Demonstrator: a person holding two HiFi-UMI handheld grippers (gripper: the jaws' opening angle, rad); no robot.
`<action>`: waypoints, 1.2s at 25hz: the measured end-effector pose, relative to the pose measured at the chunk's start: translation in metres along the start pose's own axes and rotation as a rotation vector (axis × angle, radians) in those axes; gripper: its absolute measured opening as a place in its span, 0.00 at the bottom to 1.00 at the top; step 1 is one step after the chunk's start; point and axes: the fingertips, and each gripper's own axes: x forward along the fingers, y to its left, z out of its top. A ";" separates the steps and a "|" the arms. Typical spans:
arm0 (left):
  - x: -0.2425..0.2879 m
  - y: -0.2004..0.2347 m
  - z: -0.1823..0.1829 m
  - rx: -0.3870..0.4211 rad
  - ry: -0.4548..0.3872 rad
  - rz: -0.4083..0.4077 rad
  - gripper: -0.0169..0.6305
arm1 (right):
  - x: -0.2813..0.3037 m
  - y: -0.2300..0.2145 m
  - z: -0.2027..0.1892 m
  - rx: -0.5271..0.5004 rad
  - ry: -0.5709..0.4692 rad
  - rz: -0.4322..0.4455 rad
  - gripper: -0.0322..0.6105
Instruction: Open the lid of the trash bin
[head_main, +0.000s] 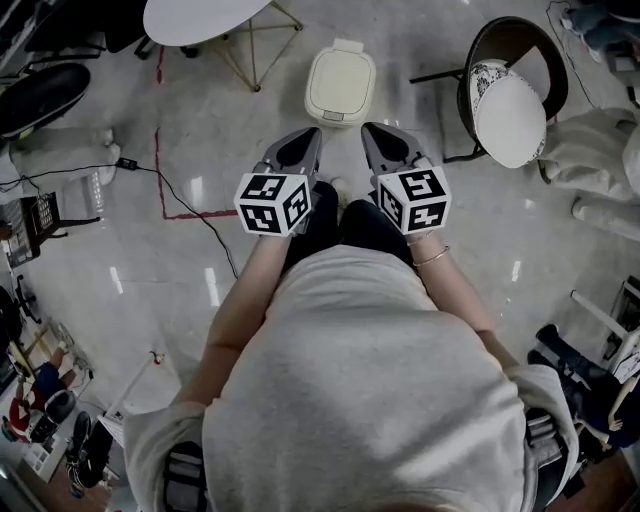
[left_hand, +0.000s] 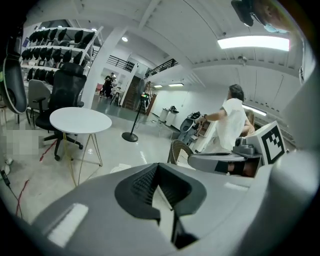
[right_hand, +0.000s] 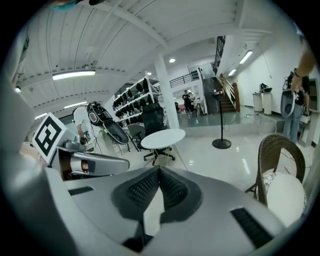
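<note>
**Bin lid down, both tongs closed and empty**

The cream trash bin (head_main: 340, 85) stands on the floor (head_main: 425, 40) just beyond both grippers, its rounded lid flat and shut. The left gripper (head_main: 300, 148) and right gripper (head_main: 386, 146) hang side by side, jaws together on nothing. Bare floor rings the bin, with a round table (head_main: 200, 18) far left and a wicker chair (head_main: 510, 105) to the right.

cream trash bin (head_main: 340, 86), lid shut, upright on floor

Cream trash bin (head_main: 340, 85), white table (head_main: 200, 18) — pale grey floor (head_main: 230, 130).
</note>
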 end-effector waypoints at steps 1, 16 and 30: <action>0.002 0.001 -0.001 0.001 0.010 -0.011 0.04 | 0.001 -0.001 -0.002 0.010 0.005 -0.010 0.06; 0.038 0.025 -0.006 0.022 0.124 -0.127 0.04 | 0.036 0.004 -0.025 0.088 0.096 -0.066 0.06; 0.082 0.059 -0.054 0.025 0.274 -0.178 0.04 | 0.079 -0.023 -0.077 0.162 0.183 -0.101 0.06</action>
